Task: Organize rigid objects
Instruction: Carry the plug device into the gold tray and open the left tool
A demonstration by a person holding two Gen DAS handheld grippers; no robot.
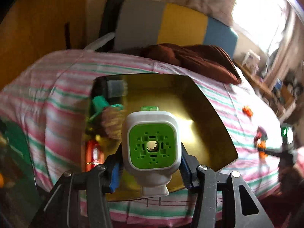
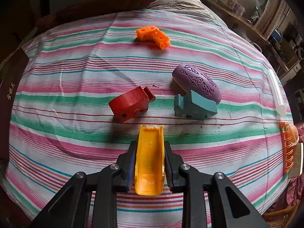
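- Nearest my left camera, the left gripper [image 1: 151,171] is clamped on a white plastic plug-in device [image 1: 151,148], rounded and boxy, its green square face perforated with small holes around a central round opening; two metal prongs stick out below its base.
- I see it hanging over a gold box [image 1: 199,114] with a smooth, shiny inside that throws back a bright glare.
- Along the box's left side lie a blurred teal cylinder [image 1: 99,101], a red piece [image 1: 93,152] and something brownish and fuzzy [image 1: 113,122]; I cannot make them out better.
- The box sits on a striped cloth [image 1: 57,87], woven in pink, green and white.
- In my right view, the right gripper [image 2: 149,163] is closed on a yellow plastic trough-shaped piece [image 2: 149,159], glossy, with small teeth at its far end.
- Just beyond it on the cloth lies a red printed block [image 2: 131,104], ridged, with round holes in its end.
- To its right, a purple domed shell [image 2: 197,81] with cut-out patterns rests on a teal blocky piece [image 2: 193,108].
- Farther off sits an orange angular block [image 2: 153,36] with round holes.
- At the right edge I see an orange comb-like item [image 2: 287,148] and a clear tube [image 2: 276,93].
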